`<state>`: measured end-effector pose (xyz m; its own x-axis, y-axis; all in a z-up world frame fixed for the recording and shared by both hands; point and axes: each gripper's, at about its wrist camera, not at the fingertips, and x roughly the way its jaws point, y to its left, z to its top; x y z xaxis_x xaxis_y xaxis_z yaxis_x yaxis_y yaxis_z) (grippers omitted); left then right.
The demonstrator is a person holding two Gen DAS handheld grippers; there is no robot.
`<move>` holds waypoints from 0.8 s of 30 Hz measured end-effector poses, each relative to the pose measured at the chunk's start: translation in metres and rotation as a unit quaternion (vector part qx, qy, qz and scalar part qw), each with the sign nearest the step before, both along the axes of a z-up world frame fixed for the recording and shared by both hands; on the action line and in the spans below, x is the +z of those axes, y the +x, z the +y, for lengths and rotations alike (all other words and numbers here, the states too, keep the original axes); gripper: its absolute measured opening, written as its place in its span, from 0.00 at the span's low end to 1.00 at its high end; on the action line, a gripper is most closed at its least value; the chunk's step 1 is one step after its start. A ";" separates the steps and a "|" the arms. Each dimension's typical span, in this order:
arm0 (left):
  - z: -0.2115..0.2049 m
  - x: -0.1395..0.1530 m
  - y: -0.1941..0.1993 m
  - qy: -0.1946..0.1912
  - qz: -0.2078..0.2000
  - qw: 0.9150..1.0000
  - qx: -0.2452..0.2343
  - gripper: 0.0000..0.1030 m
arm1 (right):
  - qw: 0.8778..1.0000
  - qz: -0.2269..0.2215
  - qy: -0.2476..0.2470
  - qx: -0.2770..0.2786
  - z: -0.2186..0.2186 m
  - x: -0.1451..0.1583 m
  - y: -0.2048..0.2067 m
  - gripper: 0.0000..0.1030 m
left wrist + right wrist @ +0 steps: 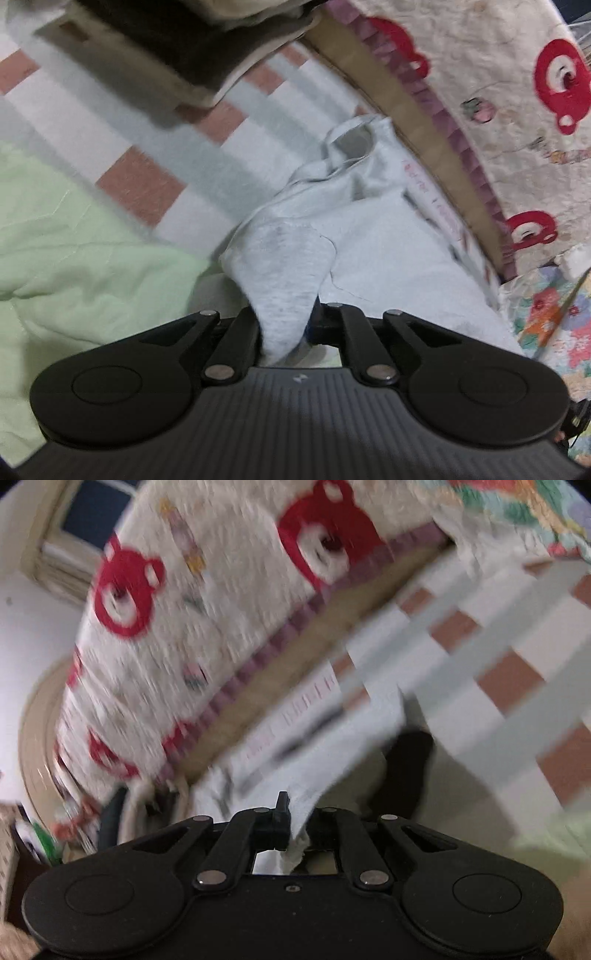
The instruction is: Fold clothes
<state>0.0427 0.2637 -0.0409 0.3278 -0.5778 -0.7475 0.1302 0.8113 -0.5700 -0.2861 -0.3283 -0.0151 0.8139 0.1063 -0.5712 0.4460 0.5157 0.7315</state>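
A bed sheet [122, 122] checked in white, pale grey and brick red fills the left-wrist view from 9 to 12 o'clock, and it shows again in the right-wrist view [498, 672] from 1 to 4 o'clock. A cream blanket [480, 74] printed with red bears runs along the bed's far edge, at 1 to 3 o'clock for the left camera and 9 to 12 o'clock for the right [207, 602], which is heavily motion-blurred. A pale green quilt [66, 251] lies bunched at 8 to 9 o'clock in the left view.

The light grey garment [369, 236] sprawls across the sheet at centre and toward 4 o'clock, its collar opening toward 1 o'clock, near the blanket's edge. The left gripper [286, 325] is clenched on a sleeve-like fold of it, the cloth rising into the jaws at 6 o'clock. The right gripper [295, 819] pinches another edge of the same garment [295, 746], which stretches away from the jaws toward 11 o'clock, pulled taut. A stack of folded clothes [192, 40], dark and beige, sits at 11 to 12 o'clock in the left view, blurred.
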 end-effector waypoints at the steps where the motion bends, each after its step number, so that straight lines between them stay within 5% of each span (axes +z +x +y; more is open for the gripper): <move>1: -0.002 -0.005 0.002 0.009 -0.002 1.000 0.000 0.03 | 1.000 0.012 -0.005 0.008 -0.004 -0.001 0.014 0.07; 5: -0.044 0.009 0.047 0.044 -0.077 0.995 -0.046 0.02 | 0.997 0.052 -0.037 0.036 -0.028 0.001 0.080 0.07; 8: -0.077 0.058 0.116 0.047 -0.156 0.985 -0.061 0.02 | 0.993 0.082 -0.060 0.057 -0.045 0.002 0.130 0.07; 9: -0.089 0.089 0.136 0.047 -0.198 0.977 -0.057 0.02 | 0.994 0.063 -0.084 0.043 -0.064 0.024 0.151 0.07; 12: -0.111 0.199 0.163 0.013 -0.335 0.942 -0.033 0.02 | 0.983 -0.077 -0.163 -0.012 -0.094 0.137 0.178 0.07; 15: -0.107 0.288 0.154 -0.045 -0.414 0.909 -0.005 0.02 | 0.949 -0.217 -0.221 -0.053 -0.096 0.250 0.169 0.07; 18: -0.099 0.352 0.130 -0.086 -0.473 0.877 0.003 0.02 | 0.907 -0.310 -0.277 -0.067 -0.081 0.314 0.133 0.06; 21: -0.083 0.361 0.099 -0.107 -0.479 0.871 -0.014 0.03 | 0.898 -0.339 -0.273 -0.065 -0.077 0.329 0.097 0.06; 24: -0.070 0.326 0.078 -0.104 -0.444 0.889 -0.043 0.03 | 0.920 -0.290 -0.259 -0.049 -0.086 0.296 0.077 0.06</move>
<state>0.1212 0.1934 0.2852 0.6830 -0.7249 -0.0895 0.6607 0.6654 -0.3473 -0.2095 -0.4140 0.2812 0.9889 -0.1484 0.0079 0.1219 0.8401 0.5285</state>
